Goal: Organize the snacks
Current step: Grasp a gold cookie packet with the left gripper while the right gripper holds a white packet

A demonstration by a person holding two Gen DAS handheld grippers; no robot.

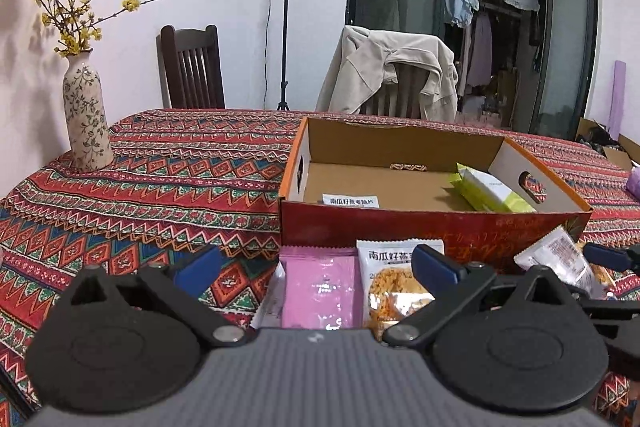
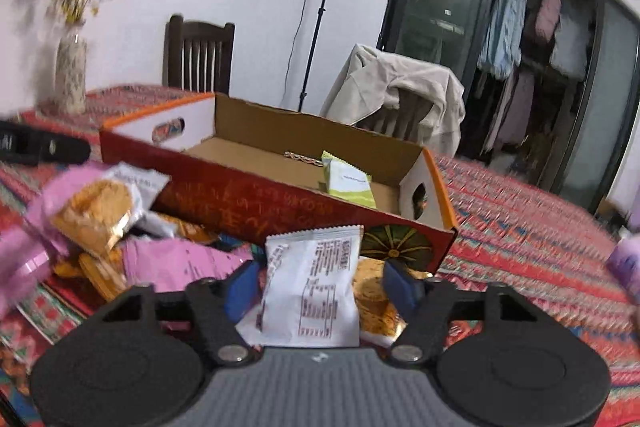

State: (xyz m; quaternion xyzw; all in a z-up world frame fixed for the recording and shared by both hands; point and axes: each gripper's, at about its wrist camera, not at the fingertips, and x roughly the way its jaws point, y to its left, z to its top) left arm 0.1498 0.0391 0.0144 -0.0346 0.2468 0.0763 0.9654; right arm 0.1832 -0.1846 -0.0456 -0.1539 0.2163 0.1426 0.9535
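Observation:
An open cardboard box (image 1: 432, 223) (image 2: 280, 205) with a red front wall stands on the patterned tablecloth. In it lie a yellow-green packet (image 1: 492, 193) (image 2: 348, 183) and a white labelled packet (image 1: 351, 201). My left gripper (image 1: 318, 263) is open wide just before the box, over a pink packet (image 1: 320, 291) and a white packet of orange crisps (image 1: 400, 279). My right gripper (image 2: 322, 287) is open around a tilted white packet (image 2: 312, 291) (image 1: 560, 263); a gap shows at the right pad. Pink and orange packets (image 2: 120, 239) are heaped to its left.
A flowered vase (image 1: 86, 119) stands at the table's far left. Behind the table are a dark wooden chair (image 1: 192, 67), a chair draped with a beige jacket (image 1: 392, 75) and a light stand (image 1: 285, 7). A purple item (image 2: 624, 263) lies at the right edge.

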